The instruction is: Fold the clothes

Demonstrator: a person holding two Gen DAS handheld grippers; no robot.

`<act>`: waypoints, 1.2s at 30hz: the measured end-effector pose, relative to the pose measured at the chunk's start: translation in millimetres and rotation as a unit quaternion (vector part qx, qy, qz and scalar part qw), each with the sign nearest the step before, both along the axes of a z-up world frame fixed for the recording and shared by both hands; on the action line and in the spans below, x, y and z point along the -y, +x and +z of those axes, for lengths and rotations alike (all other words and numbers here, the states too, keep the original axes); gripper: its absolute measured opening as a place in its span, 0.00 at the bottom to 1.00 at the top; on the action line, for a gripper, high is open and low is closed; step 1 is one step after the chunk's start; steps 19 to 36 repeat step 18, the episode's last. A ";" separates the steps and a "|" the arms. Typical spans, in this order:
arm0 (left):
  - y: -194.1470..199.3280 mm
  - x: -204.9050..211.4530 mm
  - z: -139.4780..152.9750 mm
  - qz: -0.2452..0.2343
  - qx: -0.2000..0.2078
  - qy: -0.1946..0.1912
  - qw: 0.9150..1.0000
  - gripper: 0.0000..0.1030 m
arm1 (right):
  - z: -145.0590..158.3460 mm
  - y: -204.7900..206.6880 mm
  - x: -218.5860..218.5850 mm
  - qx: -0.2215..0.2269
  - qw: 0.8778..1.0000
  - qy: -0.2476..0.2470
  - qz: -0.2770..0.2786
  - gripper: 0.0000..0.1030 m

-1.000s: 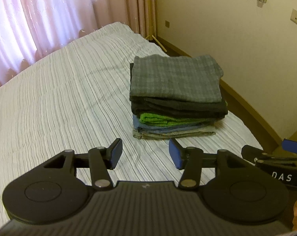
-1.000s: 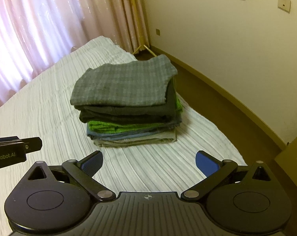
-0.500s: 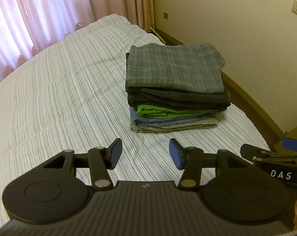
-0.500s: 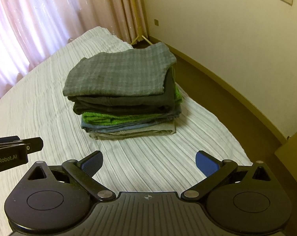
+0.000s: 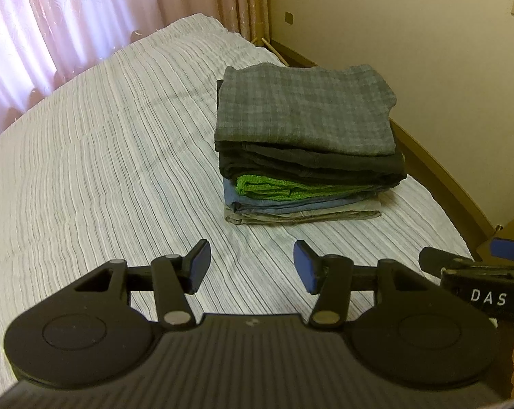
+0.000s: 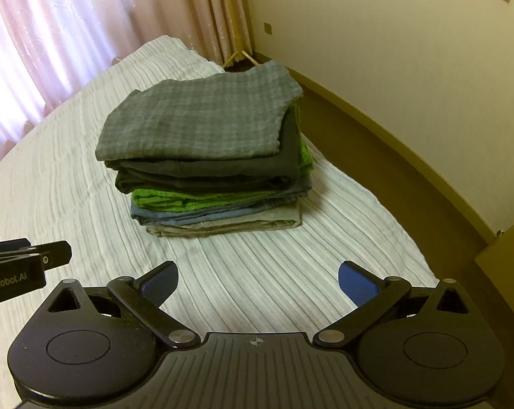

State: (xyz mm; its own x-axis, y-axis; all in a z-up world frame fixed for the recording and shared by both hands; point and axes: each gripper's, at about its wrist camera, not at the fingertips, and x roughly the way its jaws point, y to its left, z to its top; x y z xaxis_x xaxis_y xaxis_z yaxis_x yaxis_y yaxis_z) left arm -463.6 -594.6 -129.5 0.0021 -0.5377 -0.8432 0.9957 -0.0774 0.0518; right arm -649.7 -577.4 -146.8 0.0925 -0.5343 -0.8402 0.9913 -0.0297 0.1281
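A stack of folded clothes (image 5: pixel 306 156) is sitting near the right-hand edge of the bed, topped by a grey checked woven garment (image 6: pixel 199 121); beneath it are lying a dark charcoal garment (image 6: pixel 205 173), a bright green terry-textured piece (image 5: pixel 291 189), a faded blue denim piece (image 5: pixel 291 204) and a pale khaki piece (image 6: pixel 222 226) at the bottom. The stack is resting on a white ribbed, finely striped bedspread (image 5: pixel 103 156), well apart from both tools. You are holding the left hand-held gripper (image 5: pixel 251 266) with its blue-padded fingers apart and nothing between them, and the right hand-held gripper (image 6: pixel 258 281) spread wider still, also empty; both are hovering over bare bedspread on the near side of the stack.

Judged risks: no unfolded garment is showing in either view, so you are likely finishing or about to tidy the stack. The layers are not lining up flush, the upper ones overhanging on the wall side, so a push from the near side may be sliding them toward the bed edge and the brown floor (image 6: pixel 376 156) below the cream wall (image 6: pixel 393 51). A pinch on the top layer alone may be dragging it open. The two tools are sitting close together and may be colliding. Pink sheer curtains (image 5: pixel 69 17) are hanging behind the bed.
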 end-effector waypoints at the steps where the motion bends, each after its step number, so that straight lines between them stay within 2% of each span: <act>1: -0.7 0.7 -1.0 0.000 0.001 0.001 1.000 0.48 | -0.8 -0.4 0.8 0.000 1.000 0.001 0.000 0.99; 11: -5.3 7.2 -8.6 0.001 0.003 0.008 1.000 0.49 | -6.8 -6.3 8.6 -0.001 1.000 0.008 -0.002 0.99; 17: -10.2 8.1 -7.4 -0.002 0.006 -0.003 1.000 0.49 | -5.6 -10.3 10.9 0.001 1.000 0.004 -0.004 0.99; 36: -10.8 8.0 -7.1 -0.001 0.006 -0.003 1.000 0.49 | -5.1 -11.1 10.9 0.001 1.000 0.003 -0.005 0.99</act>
